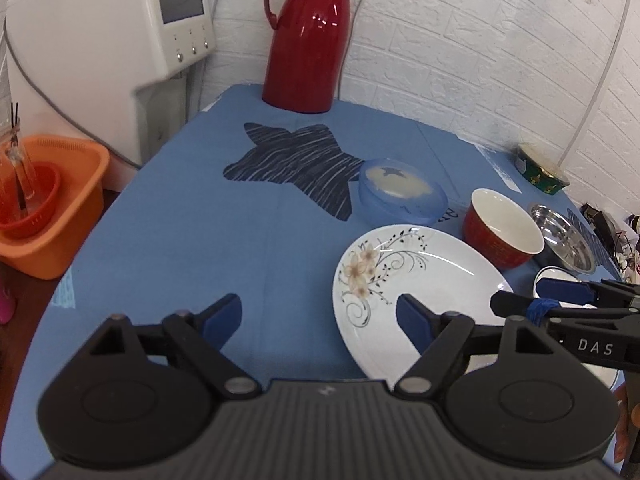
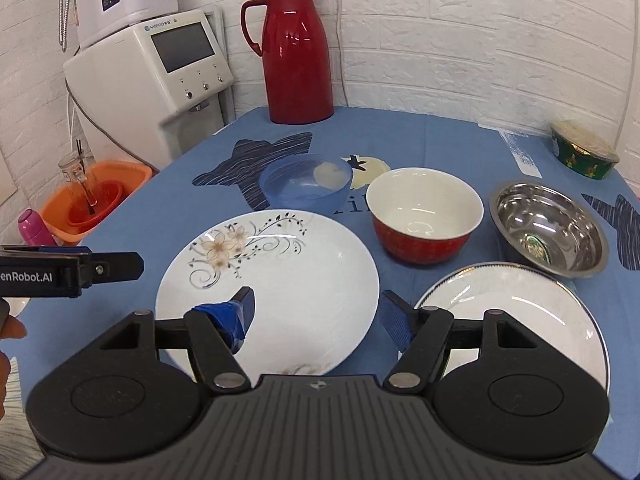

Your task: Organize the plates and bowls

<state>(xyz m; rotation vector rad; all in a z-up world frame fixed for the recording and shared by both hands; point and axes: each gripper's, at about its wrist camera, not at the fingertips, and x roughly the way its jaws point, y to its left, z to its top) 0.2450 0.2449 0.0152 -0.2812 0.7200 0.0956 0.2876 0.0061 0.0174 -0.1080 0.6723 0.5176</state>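
Right wrist view shows the right tool (image 2: 316, 312) wide and holding nothing, over the flower plate (image 2: 267, 292). The left tool (image 1: 320, 316) is wide and empty too, just left of that plate. I think a good grab pinches the plate's rim. Beyond the right tool, the red bowl (image 2: 425, 216), blue bowl (image 2: 306, 188) and steel bowl (image 2: 549, 229) look empty. The plain plate (image 2: 516, 312) sits at its right.

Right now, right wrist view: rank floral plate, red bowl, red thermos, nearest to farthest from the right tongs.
1. Floral plate: directly under the right tongs, left tip over it.
2. Red bowl: ahead, slightly right, past the plate's rim.
3. Red thermos: far back by the brick wall, upright.
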